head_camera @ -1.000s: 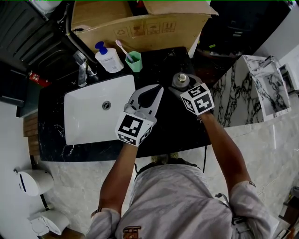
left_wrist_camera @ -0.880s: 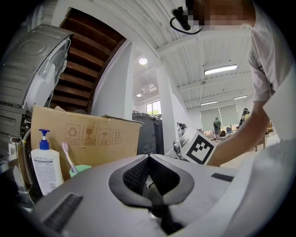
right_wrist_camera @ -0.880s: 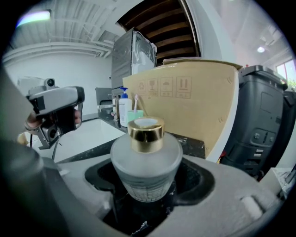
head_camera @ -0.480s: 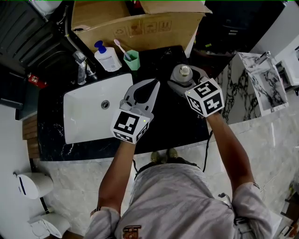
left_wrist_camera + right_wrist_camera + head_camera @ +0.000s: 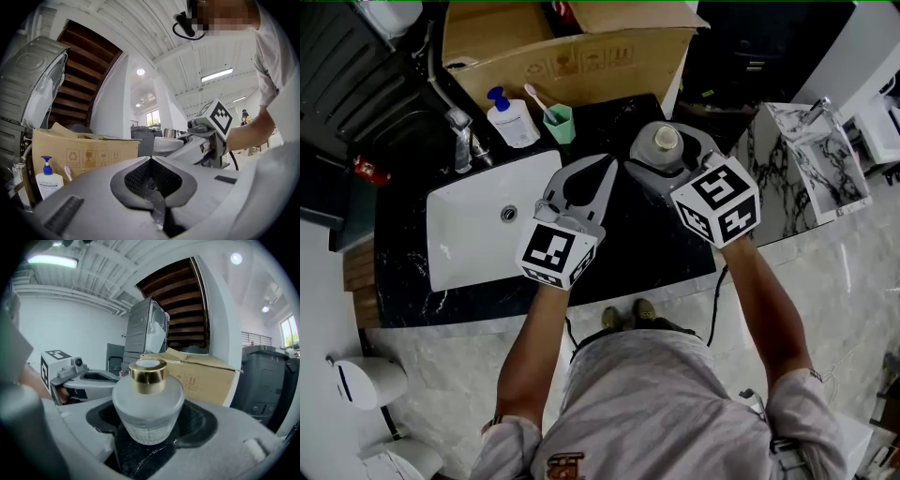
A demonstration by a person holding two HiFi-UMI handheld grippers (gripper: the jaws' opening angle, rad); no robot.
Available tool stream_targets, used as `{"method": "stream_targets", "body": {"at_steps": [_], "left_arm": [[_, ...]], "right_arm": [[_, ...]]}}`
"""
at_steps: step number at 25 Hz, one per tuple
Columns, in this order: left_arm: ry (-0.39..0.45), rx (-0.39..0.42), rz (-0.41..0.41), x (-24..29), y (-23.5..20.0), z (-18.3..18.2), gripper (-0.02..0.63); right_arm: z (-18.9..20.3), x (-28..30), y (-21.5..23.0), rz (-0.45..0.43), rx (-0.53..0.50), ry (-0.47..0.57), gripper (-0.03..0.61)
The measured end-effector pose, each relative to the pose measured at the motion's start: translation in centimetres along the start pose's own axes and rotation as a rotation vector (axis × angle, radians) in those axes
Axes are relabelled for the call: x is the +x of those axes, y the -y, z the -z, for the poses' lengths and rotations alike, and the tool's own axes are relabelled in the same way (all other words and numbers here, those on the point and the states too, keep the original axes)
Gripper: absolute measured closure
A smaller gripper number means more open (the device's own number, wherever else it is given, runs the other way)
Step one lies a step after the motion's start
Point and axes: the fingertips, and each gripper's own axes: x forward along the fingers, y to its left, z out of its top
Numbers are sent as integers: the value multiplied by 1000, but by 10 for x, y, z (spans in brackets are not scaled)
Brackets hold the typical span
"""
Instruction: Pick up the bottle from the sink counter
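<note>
Head view: a frosted grey, round-shouldered glass bottle (image 5: 662, 157) sits in the right gripper (image 5: 673, 142) over the black marble table (image 5: 647, 253).
Left gripper view: the left gripper (image 5: 151, 159) has its fingers pressed together, tips meeting.
Right gripper view: the fingers pinch the bottle's sides. It has a shiny gold cap (image 5: 148, 371) and a textured lower band.

The head view is dim and flat. The black surface (image 5: 661, 258) under both claws swallows detail, while the white sink (image 5: 469, 253) left of the left claw (image 5: 613, 163) stands out bright. Both gripper views are brighter and lit from overhead: a strip light (image 5: 218, 74) glows above the left claw, and a ceiling tube (image 5: 51, 261) glows up-left of the right claw (image 5: 149, 417). Both views bow straight lines near the edges and blacken at the corners. The near claw bodies look soft, and the bottle (image 5: 148, 401) carries a pale sheen on its gold cap.
</note>
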Motion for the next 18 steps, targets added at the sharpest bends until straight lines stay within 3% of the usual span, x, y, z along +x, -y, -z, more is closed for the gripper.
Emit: {"method": "stream_targets", "body": {"at_steps": [18], "left_arm": [[21, 6, -1, -13, 3, -11, 614]], "right_arm": [[-5, -11, -10, 30, -13, 11, 247]]}}
